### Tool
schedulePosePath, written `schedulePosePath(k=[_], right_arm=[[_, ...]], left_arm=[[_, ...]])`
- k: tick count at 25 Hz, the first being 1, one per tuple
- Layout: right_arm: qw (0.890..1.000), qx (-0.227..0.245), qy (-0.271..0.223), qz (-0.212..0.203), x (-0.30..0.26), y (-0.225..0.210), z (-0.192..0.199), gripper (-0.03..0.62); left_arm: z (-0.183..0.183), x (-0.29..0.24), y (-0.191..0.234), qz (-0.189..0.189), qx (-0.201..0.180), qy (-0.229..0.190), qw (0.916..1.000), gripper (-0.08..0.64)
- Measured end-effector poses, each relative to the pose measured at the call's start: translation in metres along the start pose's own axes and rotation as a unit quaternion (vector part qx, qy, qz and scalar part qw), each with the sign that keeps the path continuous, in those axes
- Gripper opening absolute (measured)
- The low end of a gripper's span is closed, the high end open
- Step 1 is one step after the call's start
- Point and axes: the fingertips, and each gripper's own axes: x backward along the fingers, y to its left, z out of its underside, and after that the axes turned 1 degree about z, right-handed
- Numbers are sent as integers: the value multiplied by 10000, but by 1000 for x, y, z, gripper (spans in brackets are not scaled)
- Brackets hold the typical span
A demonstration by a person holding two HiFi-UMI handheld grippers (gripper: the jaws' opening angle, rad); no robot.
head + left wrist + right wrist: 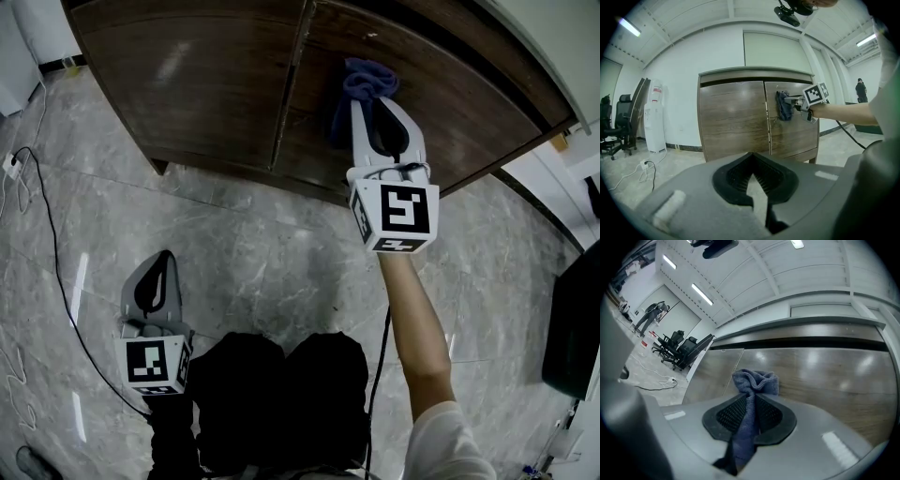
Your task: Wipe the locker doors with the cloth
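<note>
A: Right side first. What's your right gripper (749, 412) doing?

B: You've got it clamped on the cloth (756, 380). It's blue and pinched mid-length between the pads, with a bunched head poking out past the tips and a tail hanging back toward you. That bunched head is your wiping face, so the wood meets soft fabric and not the hard jaws.

A: Where's the cloth on the locker (759, 75)?

B: It's on the right door (459, 105), at roughly 10 o'clock on that door's face and just beside the centre seam. It looks pressed to the wood, though you can't be sure of contact from these views. Your arm is stretched out straight, and I'd read that as reach to get the cloth up high on the door.

A: Left side?

B: Your left gripper (161, 272) sits at 8 o'clock in the head view, low over the floor (262, 234) and well apart from the locker. Its jaws are together with nothing between them. My guess is you've parked it, since one cloth only needs one hand.

A: How far along is the wiping?

B: Hard to say, because no wipe marks show. Since the cloth is up by the seam, I'd guess you're working the right door from that edge. Whether the left door (733, 119) is done, I can't tell.
</note>
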Motion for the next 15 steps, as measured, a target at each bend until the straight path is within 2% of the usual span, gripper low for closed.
schedulePosePath(k=[7,15], right_arm=[[9997,-29,210,-107,2,19,34,60],[9959,-156,784,-416,4,56,97,59]], left_arm=[[1,0,1,-6,7,13,10000,2],[4,2,5,-56,9,42,10000,2]])
